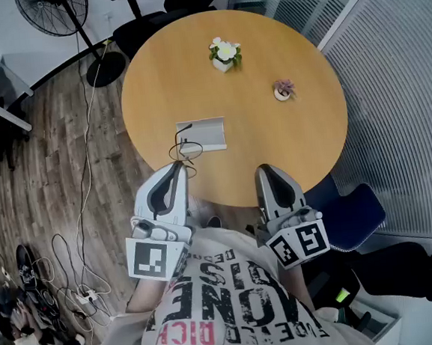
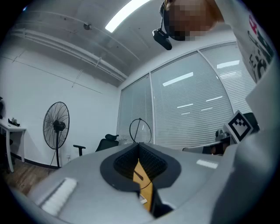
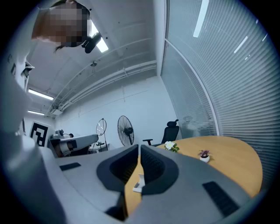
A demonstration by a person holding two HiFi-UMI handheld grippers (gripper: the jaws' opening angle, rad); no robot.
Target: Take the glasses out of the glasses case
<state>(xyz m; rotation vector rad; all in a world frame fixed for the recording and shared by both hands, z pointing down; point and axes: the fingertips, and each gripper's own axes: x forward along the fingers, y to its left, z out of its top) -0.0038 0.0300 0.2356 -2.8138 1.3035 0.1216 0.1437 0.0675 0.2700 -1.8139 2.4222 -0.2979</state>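
Observation:
A flat grey glasses case [image 1: 206,133] lies open on the round wooden table [image 1: 288,139], near its front edge. Thin black glasses [image 1: 183,150] lie at the case's front left corner, one temple arm reaching up over it. My left gripper [image 1: 178,166] is shut and empty, its tip just short of the glasses. In the left gripper view a round lens rim [image 2: 140,130] stands right above the closed jaws [image 2: 139,146]. My right gripper [image 1: 265,170] is also shut and empty at the table's edge, to the right of the case. In its own view the case [image 3: 138,183] shows through the slit between its jaws [image 3: 140,148].
A white flower pot [image 1: 225,54] and a small potted plant [image 1: 283,89] stand farther back on the table. A standing fan [image 1: 55,11] and an office chair [image 1: 139,21] are behind it. Cables [image 1: 75,285] run over the wood floor at left. A blue chair [image 1: 355,216] sits at right.

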